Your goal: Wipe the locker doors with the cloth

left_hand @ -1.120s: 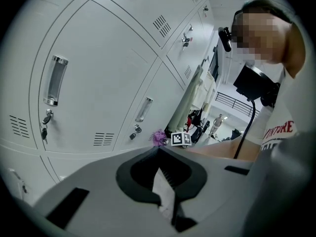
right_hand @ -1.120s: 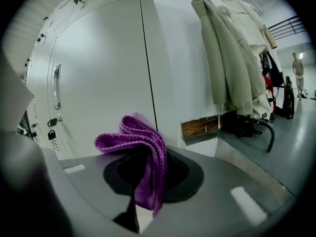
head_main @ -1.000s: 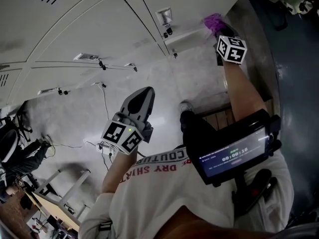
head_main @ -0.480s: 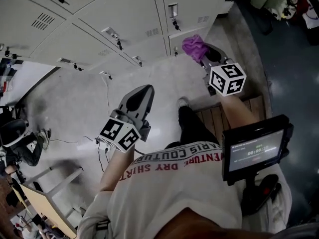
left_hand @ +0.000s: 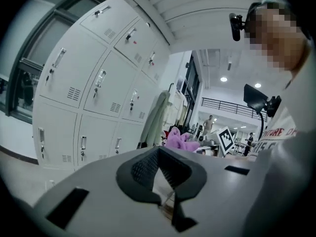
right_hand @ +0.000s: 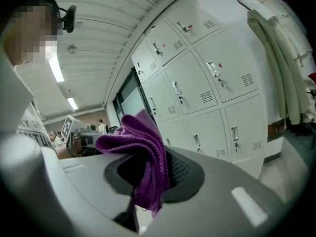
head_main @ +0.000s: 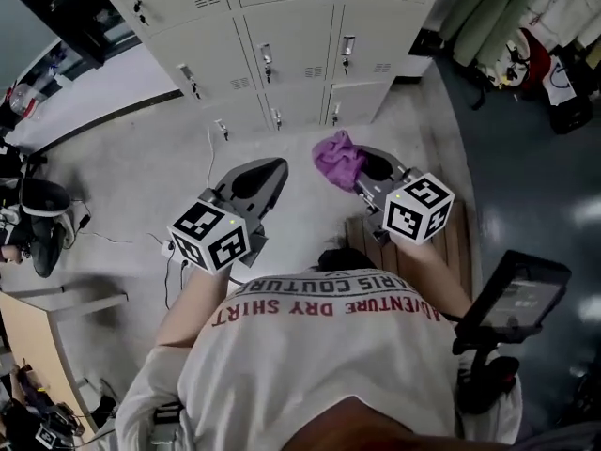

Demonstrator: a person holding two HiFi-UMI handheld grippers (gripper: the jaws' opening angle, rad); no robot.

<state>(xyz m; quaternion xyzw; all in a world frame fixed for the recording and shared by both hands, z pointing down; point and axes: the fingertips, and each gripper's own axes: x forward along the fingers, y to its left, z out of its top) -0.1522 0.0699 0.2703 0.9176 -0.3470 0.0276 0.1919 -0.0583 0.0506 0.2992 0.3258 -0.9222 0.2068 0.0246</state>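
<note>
a purple cloth (head_main: 335, 158) is pinched in the right gripper (head_main: 371, 169), well apart from the locker doors (head_main: 291, 50), the left gripper (head_main: 254, 178) closed and empty; wiping is judged not yet begun, a reach to the doors being called for next.

A bank of lockers (head_main: 282, 26) stands ahead of the person, across open floor (head_main: 141, 158). The left gripper (head_main: 268, 172) and right gripper (head_main: 368, 165) are side by side, well short of the doors. The cloth (head_main: 334, 156) is clamped in the right gripper's jaws, between the two grippers. A screen (head_main: 518, 294) sits at the person's right.
</note>
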